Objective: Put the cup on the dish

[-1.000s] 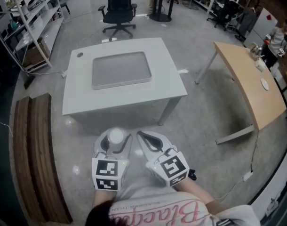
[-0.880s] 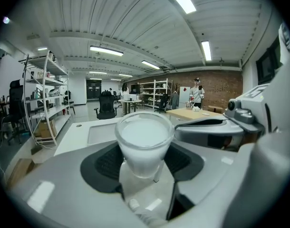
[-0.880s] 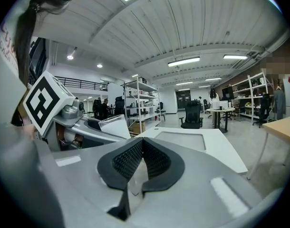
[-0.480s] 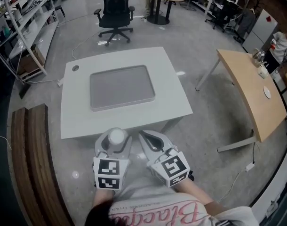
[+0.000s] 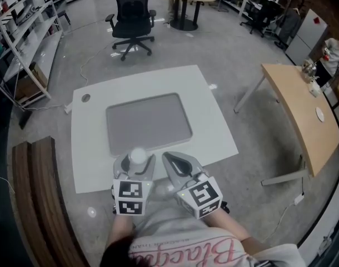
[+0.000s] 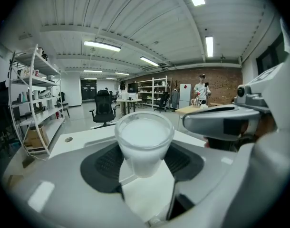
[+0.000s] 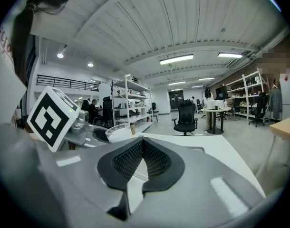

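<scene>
The white cup (image 6: 144, 144) stands upright, pinched between the pads of the left hand-held gripper (image 5: 135, 166). It is held in the air at the near side of the white bench (image 5: 214, 132), short of the shallow grey dish (image 5: 148, 122). The right hand-held gripper (image 7: 142, 151) sits just beside it, pressed together on nothing. To place it well, carry the cup level over the dish's middle, lower it until its base sits flat, then spread the jaws gently.

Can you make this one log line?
left claw: holds white plastic cup | right claw: shut, empty | grey rectangular tray: on white table
</scene>
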A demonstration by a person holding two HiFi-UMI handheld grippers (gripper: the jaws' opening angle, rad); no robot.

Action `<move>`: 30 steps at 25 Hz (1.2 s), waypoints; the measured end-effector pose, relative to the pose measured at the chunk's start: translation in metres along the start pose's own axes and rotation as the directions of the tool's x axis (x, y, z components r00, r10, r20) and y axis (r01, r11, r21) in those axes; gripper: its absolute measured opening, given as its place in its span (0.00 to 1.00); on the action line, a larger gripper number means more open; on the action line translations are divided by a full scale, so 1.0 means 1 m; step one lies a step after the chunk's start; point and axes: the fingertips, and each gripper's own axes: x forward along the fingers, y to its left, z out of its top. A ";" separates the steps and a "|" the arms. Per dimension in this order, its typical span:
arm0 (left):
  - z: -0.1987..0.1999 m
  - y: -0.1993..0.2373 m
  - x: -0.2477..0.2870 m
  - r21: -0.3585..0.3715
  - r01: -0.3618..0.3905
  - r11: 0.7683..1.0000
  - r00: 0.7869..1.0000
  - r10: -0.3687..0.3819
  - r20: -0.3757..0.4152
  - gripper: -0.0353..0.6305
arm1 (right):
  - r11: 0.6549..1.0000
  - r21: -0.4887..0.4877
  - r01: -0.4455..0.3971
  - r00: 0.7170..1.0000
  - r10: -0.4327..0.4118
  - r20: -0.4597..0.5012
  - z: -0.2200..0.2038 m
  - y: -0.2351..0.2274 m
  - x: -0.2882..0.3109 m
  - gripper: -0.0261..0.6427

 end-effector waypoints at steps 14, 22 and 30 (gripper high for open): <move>-0.024 0.050 0.121 -0.002 -0.037 0.999 0.999 0.037 -0.016 0.44 | 0.991 0.128 0.043 0.997 -0.035 -0.063 -0.013 -0.045 0.062 0.04; -0.060 0.065 0.166 -0.029 -0.028 0.999 0.993 0.024 -0.116 0.44 | 0.986 0.146 0.078 0.992 -0.061 -0.113 -0.019 -0.064 0.069 0.04; -0.073 0.059 0.181 -0.059 0.009 0.998 0.983 -0.019 -0.180 0.44 | 0.986 0.143 0.086 0.986 -0.063 -0.156 -0.024 -0.069 0.075 0.04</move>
